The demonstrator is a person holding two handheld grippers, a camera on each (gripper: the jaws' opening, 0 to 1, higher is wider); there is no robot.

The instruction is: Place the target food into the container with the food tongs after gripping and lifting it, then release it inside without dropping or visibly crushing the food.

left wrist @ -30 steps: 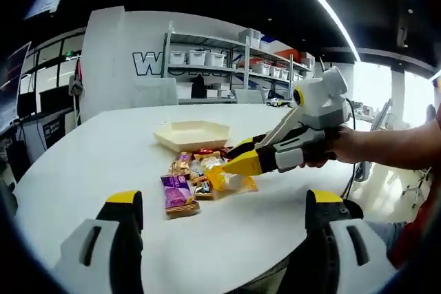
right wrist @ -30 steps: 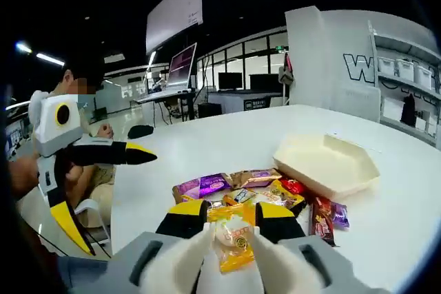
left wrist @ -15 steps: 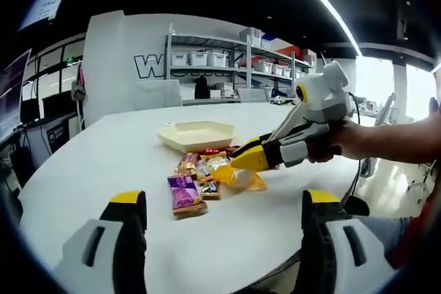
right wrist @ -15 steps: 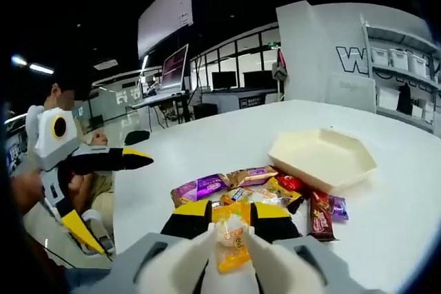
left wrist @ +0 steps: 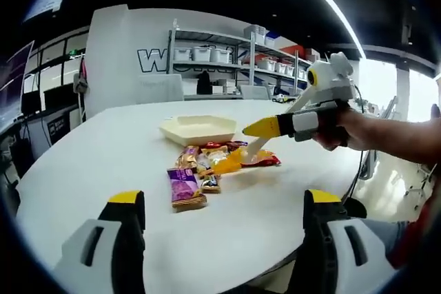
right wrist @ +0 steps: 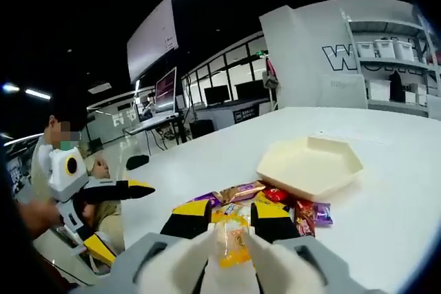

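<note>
1. Left gripper (left wrist: 224,239): jaws rise from the 6 o'clock edge of the left gripper view, spread wide apart with nothing between them (released); it hangs over the near rim of the white table (left wrist: 89,156). In the right gripper view it shows at 9 o'clock, held in a hand, jaws apart.
2. Snack pile (left wrist: 203,166): loose wrapped packets lie on the table near centre of the left gripper view; a purple packet (left wrist: 185,187) lies at the pile's 7 o'clock edge, nearest the camera.
3. Container (left wrist: 198,129): a cream hexagonal tray, flat on the table just beyond the pile, at about 12 o'clock from it; nothing visible inside it.
4. Food tongs (left wrist: 241,158): pale tongs in the right gripper's jaws, their tips pinching a yellow-orange packet (left wrist: 226,166) just above the pile's right side (lifted; not over the tray).
5. Right gripper (right wrist: 231,222): jaws clenched on the tongs' two arms; the yellow-orange packet sits between the tips, at 6 o'clock of the right gripper view. In the left gripper view it enters from 3 o'clock, held by a hand (left wrist: 348,132).
</note>
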